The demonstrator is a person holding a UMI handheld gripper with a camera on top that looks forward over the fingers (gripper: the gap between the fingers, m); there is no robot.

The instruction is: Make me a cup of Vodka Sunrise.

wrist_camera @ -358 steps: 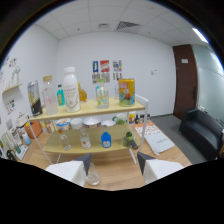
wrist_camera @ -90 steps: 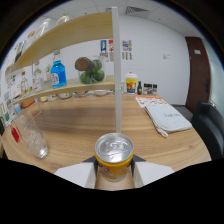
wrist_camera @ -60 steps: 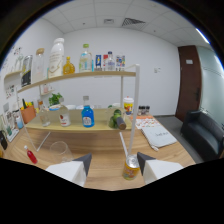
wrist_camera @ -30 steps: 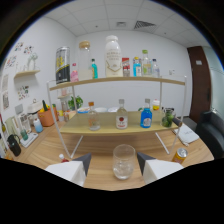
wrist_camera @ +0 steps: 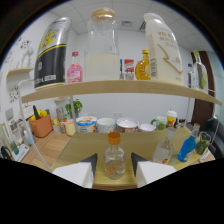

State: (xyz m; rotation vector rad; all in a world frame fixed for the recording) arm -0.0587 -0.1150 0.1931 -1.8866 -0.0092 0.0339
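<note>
The room is brightly and evenly lit from ceiling panels above, so the white wall [wrist_camera: 150,107] glows and shadows are faint, with only soft shade under the upper wooden shelf [wrist_camera: 115,89]. Strong fisheye distortion bows that shelf into an arc and bends the tall containers on it inward, while a black vignette rings the view. Everything is slightly soft: the small clear bottle with an orange cap [wrist_camera: 114,157] just ahead of the fingers is blurred, and the blue bottle [wrist_camera: 187,148] near the rim smears further.
</note>
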